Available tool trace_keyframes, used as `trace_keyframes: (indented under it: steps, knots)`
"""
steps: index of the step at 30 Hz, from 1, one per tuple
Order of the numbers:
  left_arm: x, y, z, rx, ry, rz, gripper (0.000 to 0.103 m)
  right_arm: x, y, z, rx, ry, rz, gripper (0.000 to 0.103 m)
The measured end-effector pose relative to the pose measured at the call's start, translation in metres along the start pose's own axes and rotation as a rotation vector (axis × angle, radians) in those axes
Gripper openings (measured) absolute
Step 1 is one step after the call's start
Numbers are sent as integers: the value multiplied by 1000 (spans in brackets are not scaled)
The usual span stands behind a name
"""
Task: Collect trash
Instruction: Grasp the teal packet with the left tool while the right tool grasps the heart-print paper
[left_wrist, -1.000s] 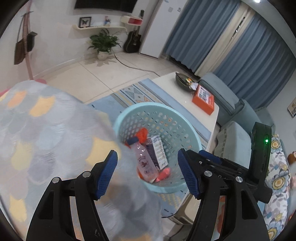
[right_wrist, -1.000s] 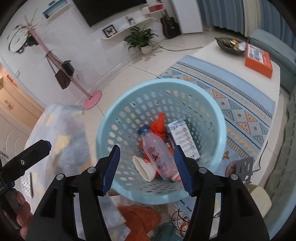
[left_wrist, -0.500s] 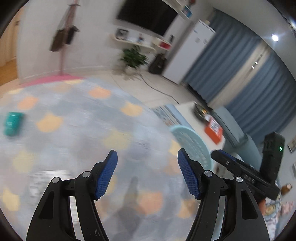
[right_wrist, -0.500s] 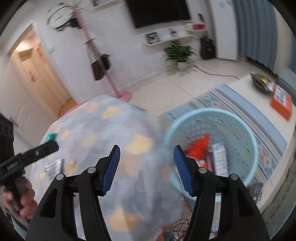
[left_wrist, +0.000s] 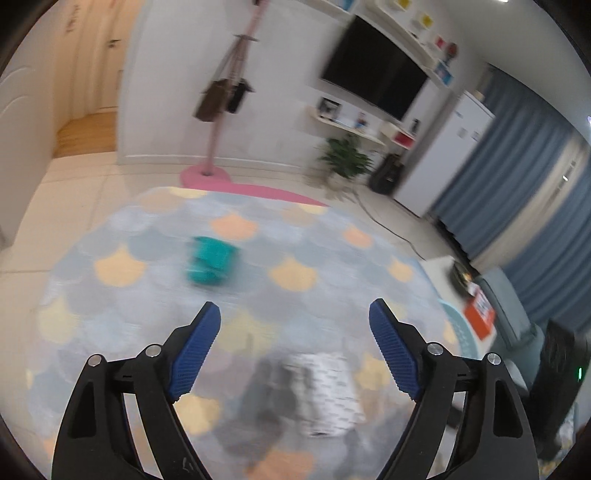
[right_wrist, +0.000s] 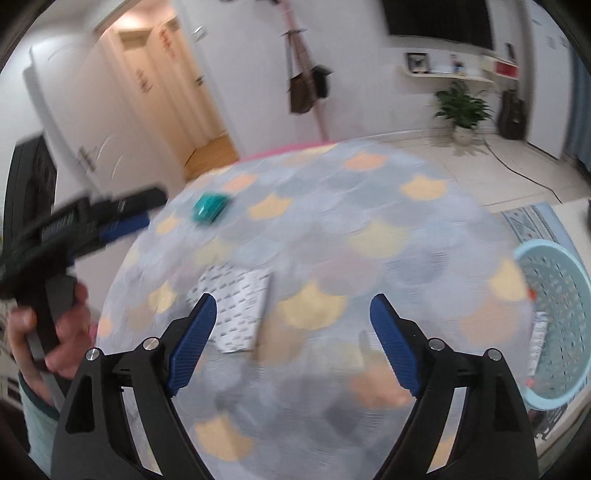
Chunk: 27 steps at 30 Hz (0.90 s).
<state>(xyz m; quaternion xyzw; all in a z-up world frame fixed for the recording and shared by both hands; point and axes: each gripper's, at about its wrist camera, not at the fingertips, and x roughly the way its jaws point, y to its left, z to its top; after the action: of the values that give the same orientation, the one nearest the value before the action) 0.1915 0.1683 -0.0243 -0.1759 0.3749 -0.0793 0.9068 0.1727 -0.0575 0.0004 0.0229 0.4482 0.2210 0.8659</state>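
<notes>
A round table with a grey cloth patterned in orange shapes fills both views. A teal crumpled packet lies toward its far side. A white printed carton lies flat nearer to me. My left gripper hovers above the carton, jaws opening, nothing between them. My right gripper hangs over the cloth just right of the carton, jaws opening and empty. The light blue trash basket with trash inside stands at the table's right edge.
A hand holds the left gripper at the left of the right wrist view. A pink coat stand, a plant, a wall television, blue curtains and a low table with an orange box surround the table.
Both grippers swung left from over the basket to above the round table and their jaws spread wider. The basket slid to the right edge; the teal packet and white carton came into view.
</notes>
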Motion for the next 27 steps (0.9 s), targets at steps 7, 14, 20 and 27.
trace_keyframes:
  steps: [7, 14, 20, 27]
  knots:
    - [26, 36, 12, 11, 4, 115, 82, 38, 37, -9, -43, 38, -1, 81]
    - [69, 44, 20, 78, 52, 209, 82, 54, 32, -19, -13, 22, -57, 81]
    - [96, 40, 18, 117, 92, 277, 66, 54, 33, -21, -19, 6, -34, 81]
    - [87, 39, 12, 134, 22, 314, 40, 61, 44, -20, -67, 28, -72, 81]
